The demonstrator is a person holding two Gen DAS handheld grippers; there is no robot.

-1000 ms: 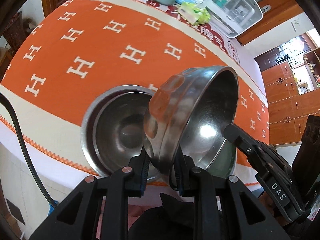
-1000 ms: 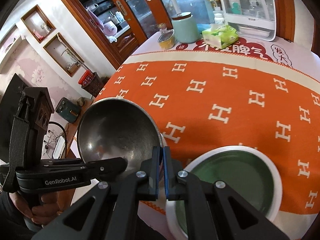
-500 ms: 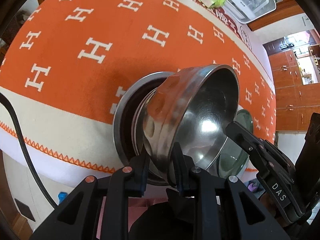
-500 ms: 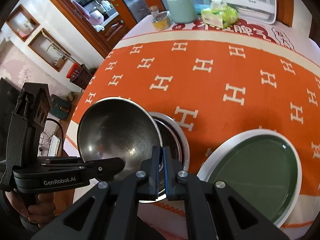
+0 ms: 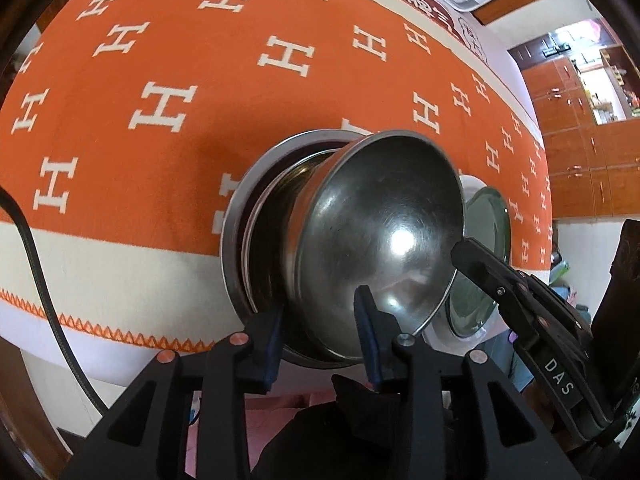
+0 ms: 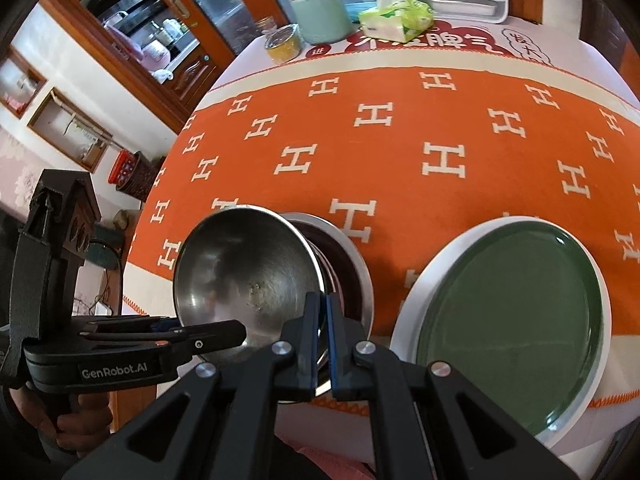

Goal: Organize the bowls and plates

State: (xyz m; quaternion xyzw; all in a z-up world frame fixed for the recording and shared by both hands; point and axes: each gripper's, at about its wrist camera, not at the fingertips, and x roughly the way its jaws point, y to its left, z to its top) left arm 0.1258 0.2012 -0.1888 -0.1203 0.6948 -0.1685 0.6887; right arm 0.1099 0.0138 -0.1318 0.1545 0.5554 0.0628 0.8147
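Left claw has just been opening around the tilted steel bowl's rim; right claw pinches it tight.

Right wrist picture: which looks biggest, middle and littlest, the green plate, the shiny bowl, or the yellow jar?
1. green plate
2. shiny bowl, though it sits nearer the camera
3. yellow jar, far back, so it looks littlest

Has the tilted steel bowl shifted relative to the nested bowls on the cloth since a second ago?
Yes. The tilted steel bowl has come down over the nested bowls, now overlapping them; the left gripper jaws have just been opening around its rim.
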